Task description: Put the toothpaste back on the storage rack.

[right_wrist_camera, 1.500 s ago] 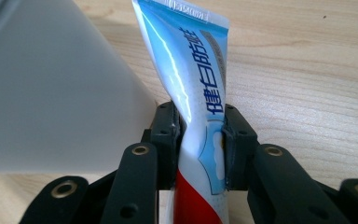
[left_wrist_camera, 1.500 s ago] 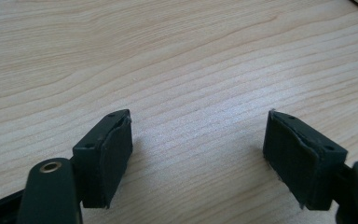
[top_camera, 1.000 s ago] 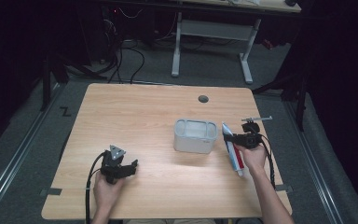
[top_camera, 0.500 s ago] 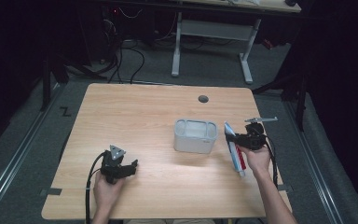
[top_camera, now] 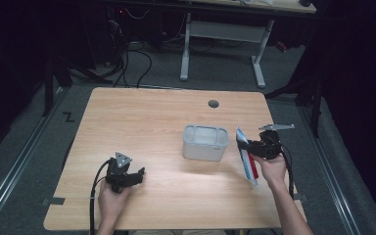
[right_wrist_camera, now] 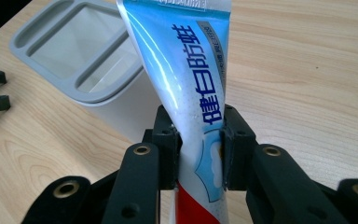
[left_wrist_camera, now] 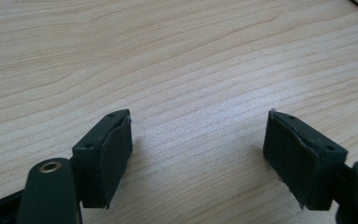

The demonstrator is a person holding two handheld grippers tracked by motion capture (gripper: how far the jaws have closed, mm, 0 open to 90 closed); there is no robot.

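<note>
The wooden surface (top_camera: 142, 122) carried one container, one tube and two grippers. The container (top_camera: 205, 142), a pale grey tub with a rounded rim, stood near the middle of the surface; the right gripper view showed its top split into two compartments, a narrow one and a wide one, and what could be seen of both was bare. Just beside it, toward the person's right, the toothpaste tube (right_wrist_camera: 191, 74) was clamped across its body in the right gripper (right_wrist_camera: 199, 151), with the blue-and-white end reaching past the jaws toward the container's rim and the red end trailing back toward the hand. The tube was tilted and clear of the container. The left gripper (left_wrist_camera: 198, 151) rested low over bare wood near the front left, its jaws wide apart with nothing between them.
</note>
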